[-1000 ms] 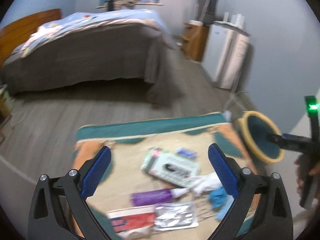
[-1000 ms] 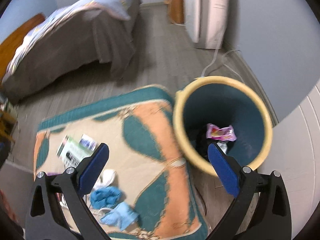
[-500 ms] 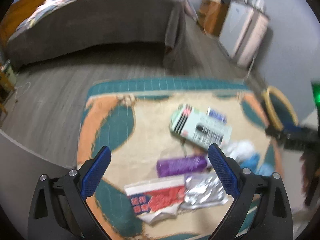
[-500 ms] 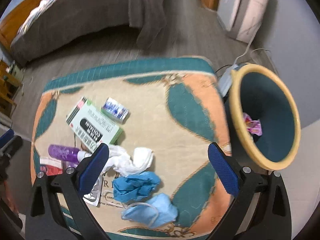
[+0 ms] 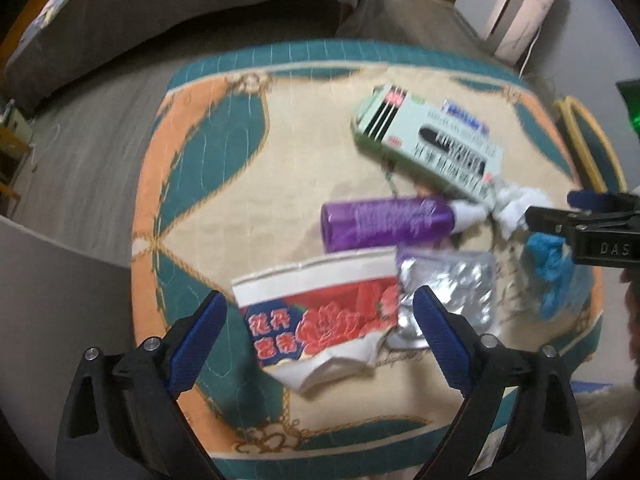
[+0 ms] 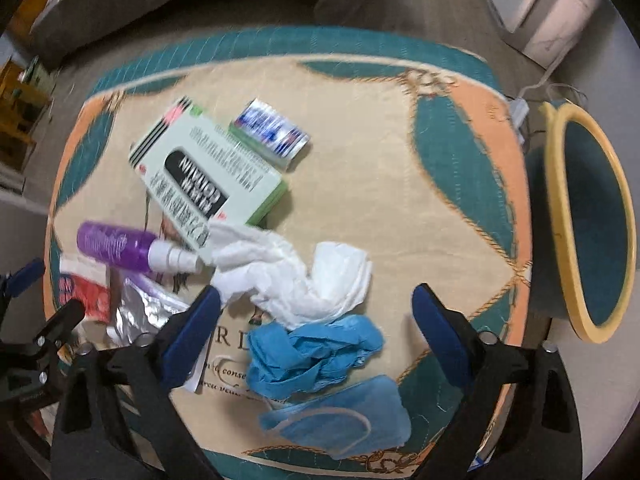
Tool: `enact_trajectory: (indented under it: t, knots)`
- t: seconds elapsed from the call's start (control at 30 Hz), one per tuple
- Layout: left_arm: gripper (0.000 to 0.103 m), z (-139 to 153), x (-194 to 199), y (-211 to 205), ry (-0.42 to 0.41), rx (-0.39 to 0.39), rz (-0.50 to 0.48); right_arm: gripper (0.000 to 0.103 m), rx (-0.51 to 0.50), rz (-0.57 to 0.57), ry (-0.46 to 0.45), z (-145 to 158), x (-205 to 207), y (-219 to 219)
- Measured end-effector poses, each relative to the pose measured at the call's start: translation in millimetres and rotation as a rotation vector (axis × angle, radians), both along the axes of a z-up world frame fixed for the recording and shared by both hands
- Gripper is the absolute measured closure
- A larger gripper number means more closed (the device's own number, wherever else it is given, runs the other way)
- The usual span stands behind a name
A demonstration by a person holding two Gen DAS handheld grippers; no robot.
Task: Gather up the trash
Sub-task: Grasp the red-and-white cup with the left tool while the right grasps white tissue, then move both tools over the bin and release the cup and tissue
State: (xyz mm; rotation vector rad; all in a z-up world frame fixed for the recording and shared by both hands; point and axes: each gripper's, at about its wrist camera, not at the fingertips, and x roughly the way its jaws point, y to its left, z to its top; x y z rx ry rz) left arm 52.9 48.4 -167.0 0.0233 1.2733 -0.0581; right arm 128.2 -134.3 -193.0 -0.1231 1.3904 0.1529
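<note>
Trash lies on a patterned rug [image 5: 200, 152]. My left gripper [image 5: 320, 320] is open over a red and white wrapper [image 5: 316, 320], beside a silver foil pack [image 5: 448, 284] and a purple bottle [image 5: 384, 222]. A green box [image 5: 428, 140] lies further off. My right gripper [image 6: 316, 326] is open above a crumpled blue glove [image 6: 312, 354], a white tissue [image 6: 296, 276] and a blue face mask [image 6: 344, 416]. The yellow-rimmed bin [image 6: 592, 224] stands to the right of the rug.
A small blue and white box [image 6: 272, 132] lies by the green box [image 6: 212, 176]. A bed with a grey cover [image 5: 160, 12] stands beyond the rug. A white appliance [image 5: 516, 4] stands at the back right, with a cable near the bin.
Both grippers have dropped toward the rug. The right one swung left from over the bin to above the tissue and blue glove. The left one closed in on the red wrapper.
</note>
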Motion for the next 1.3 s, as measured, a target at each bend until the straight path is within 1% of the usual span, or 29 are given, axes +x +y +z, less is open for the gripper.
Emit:
enact_trajectory:
  t: [0.03, 0.1, 0.13, 0.17, 0.2, 0.27, 0.3, 0.33, 0.37, 0.4, 0.47, 0.57, 0.7, 0.73, 0.77, 0.8, 0.87, 0.9, 0.97, 1.03, 1.07, 1.13, 1.27, 1.3]
  knots:
    - [0.011, -4, 0, 1, 0.019, 0.007, 0.002, 0.023, -0.006, 0.006, 0.001, -2, -1, 0]
    - [0.021, -11, 1, 3, 0.058, -0.01, 0.004, 0.034, -0.009, 0.017, 0.009, -6, 0, 1]
    - [0.022, -15, 1, 3, 0.078, -0.015, 0.001, 0.045, -0.01, 0.019, 0.014, -8, 1, 1]
    - [0.022, -16, 1, 3, 0.078, -0.017, -0.002, 0.056, -0.012, 0.021, 0.02, -9, 1, 2]
    - [0.03, -16, 1, 4, 0.077, -0.017, -0.006, 0.061, -0.01, 0.023, 0.024, -10, 1, 2]
    - [0.038, -15, 2, 5, 0.074, -0.013, -0.011, 0.077, 0.006, 0.03, 0.019, -8, 0, 4]
    - [0.048, -14, 2, 6, 0.075, -0.015, -0.006, 0.08, 0.012, 0.036, 0.012, -6, 0, 4]
    - [0.056, -13, 3, 10, 0.075, -0.012, 0.003, 0.081, 0.016, 0.044, -0.001, -2, -1, 6]
    - [0.071, -11, 4, 11, 0.076, -0.012, 0.008, 0.082, 0.02, 0.049, -0.014, 2, -2, 6]
    - [0.082, -12, 5, 14, 0.085, -0.017, 0.013, 0.084, 0.028, 0.052, -0.026, 6, -2, 7]
    - [0.085, -15, 7, 19, 0.107, -0.02, 0.015, 0.084, 0.04, 0.053, -0.043, 13, -2, 8]
    - [0.085, -9, 5, 20, 0.086, -0.02, 0.02, 0.085, 0.052, 0.054, -0.077, 26, -7, 6]
    - [0.085, 7, 1, 18, 0.034, -0.024, 0.021, 0.085, 0.073, 0.053, -0.11, 39, -12, 4]
    - [0.085, 15, -2, 15, 0.003, -0.019, 0.013, 0.085, 0.075, 0.054, -0.115, 42, -8, 1]
    - [0.077, 19, -5, 10, -0.015, -0.017, 0.0, 0.085, 0.079, 0.053, -0.12, 45, -2, 1]
    - [0.066, 24, -9, 4, -0.038, -0.028, -0.023, 0.085, 0.091, 0.048, -0.129, 50, -4, 1]
    - [0.053, 27, -15, -3, -0.045, -0.067, -0.045, 0.085, 0.104, 0.04, -0.143, 57, -7, -3]
    - [0.051, 25, -18, -11, -0.039, -0.076, -0.055, 0.085, 0.115, 0.032, -0.151, 62, -9, -5]
    - [0.049, 16, -24, -30, -0.011, -0.037, -0.111, 0.085, 0.123, 0.019, -0.162, 68, -10, -11]
    - [0.043, 6, -27, -45, 0.006, 0.044, -0.168, 0.085, 0.131, 0.007, -0.17, 74, -11, -15]
    - [0.039, 1, -30, -47, 0.005, 0.088, -0.197, 0.085, 0.137, 0.001, -0.172, 76, -12, -18]
    - [0.038, -8, -31, -59, 0.011, 0.155, -0.25, 0.085, 0.143, -0.011, -0.176, 79, -14, -22]
    - [0.038, -19, -36, -63, 0.014, 0.228, -0.304, 0.085, 0.146, -0.029, -0.175, 81, -16, -27]
    - [0.044, -21, -36, -64, 0.014, 0.248, -0.317, 0.085, 0.151, -0.031, -0.174, 81, -16, -28]
